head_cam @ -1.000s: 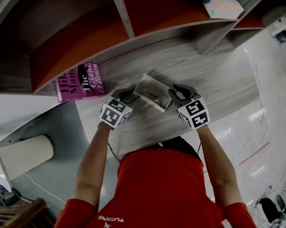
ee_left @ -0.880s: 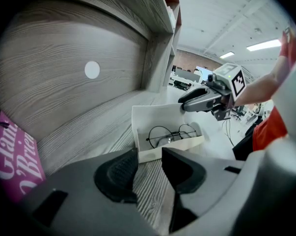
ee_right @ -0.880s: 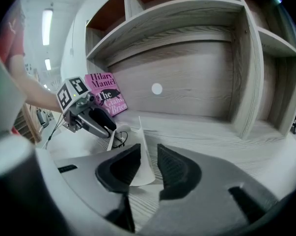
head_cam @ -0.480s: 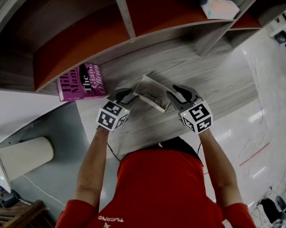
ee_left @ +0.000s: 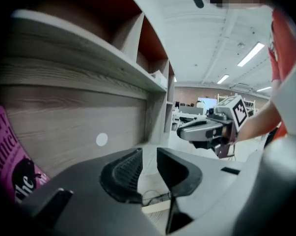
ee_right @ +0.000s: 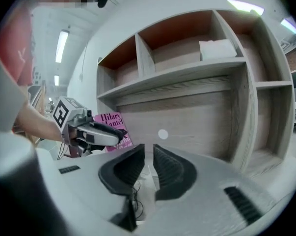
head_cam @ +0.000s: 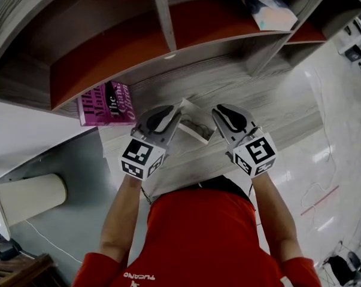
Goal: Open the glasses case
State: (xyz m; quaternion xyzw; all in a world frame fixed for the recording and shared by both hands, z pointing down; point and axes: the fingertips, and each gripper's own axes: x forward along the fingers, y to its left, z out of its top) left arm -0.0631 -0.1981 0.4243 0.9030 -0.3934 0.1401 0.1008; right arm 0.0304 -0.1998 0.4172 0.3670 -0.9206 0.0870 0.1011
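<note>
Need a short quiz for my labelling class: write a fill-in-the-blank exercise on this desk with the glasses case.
1. The glasses case on the desk has its lid ____.
2. The book leaning against the back wall has a ____ cover.
3. Inside the case lies a pair of ____.
4. The person's shirt is ____.

Missing words: open; pink; glasses; red.

One glasses case point(head_cam: 196, 128), one pink book point(head_cam: 105, 103)
</note>
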